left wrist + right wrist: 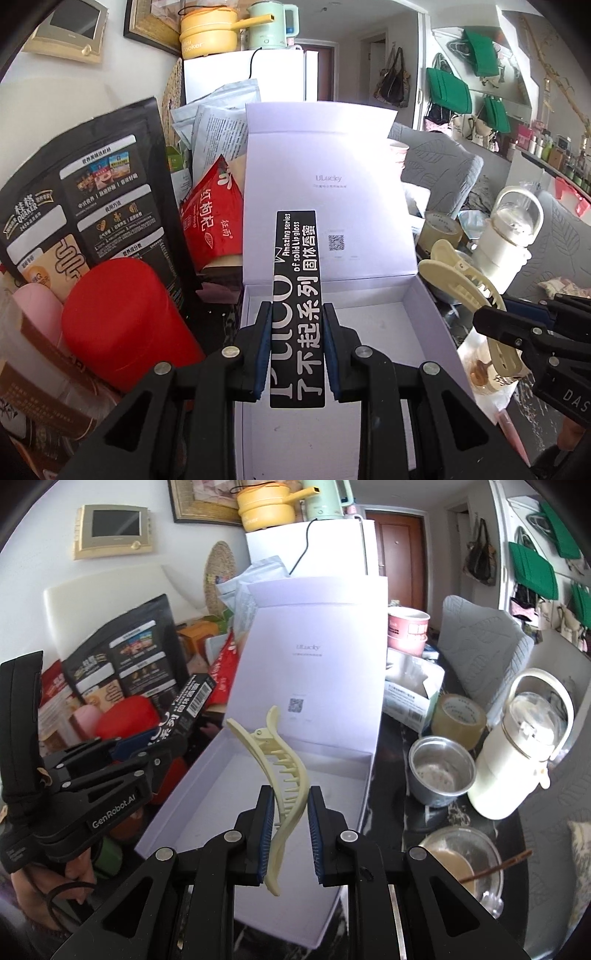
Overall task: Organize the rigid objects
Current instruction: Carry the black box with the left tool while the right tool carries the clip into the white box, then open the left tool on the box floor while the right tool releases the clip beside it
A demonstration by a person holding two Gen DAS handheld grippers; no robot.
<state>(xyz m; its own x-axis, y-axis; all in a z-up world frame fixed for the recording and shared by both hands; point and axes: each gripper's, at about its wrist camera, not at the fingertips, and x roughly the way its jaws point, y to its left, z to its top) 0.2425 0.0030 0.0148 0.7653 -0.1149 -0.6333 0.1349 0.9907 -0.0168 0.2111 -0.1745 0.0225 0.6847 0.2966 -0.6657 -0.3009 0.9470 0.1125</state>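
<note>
The left hand-held gripper (296, 325) is clenched on a black lip gloss box (297, 295) printed "Amazing series of solid Lip gloss", held lengthwise above the open white box (436, 314), whose raised lid reads "ULucky". The right hand-held gripper (290, 805) grasps a cream hair clip (284, 775), tilted upright over that white box's right part. "GenRobot.AI" marks the left tool.

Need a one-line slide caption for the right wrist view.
Right gripper holds a cream hair claw clip above the open white box; left gripper brings a black lip gloss box.
</note>
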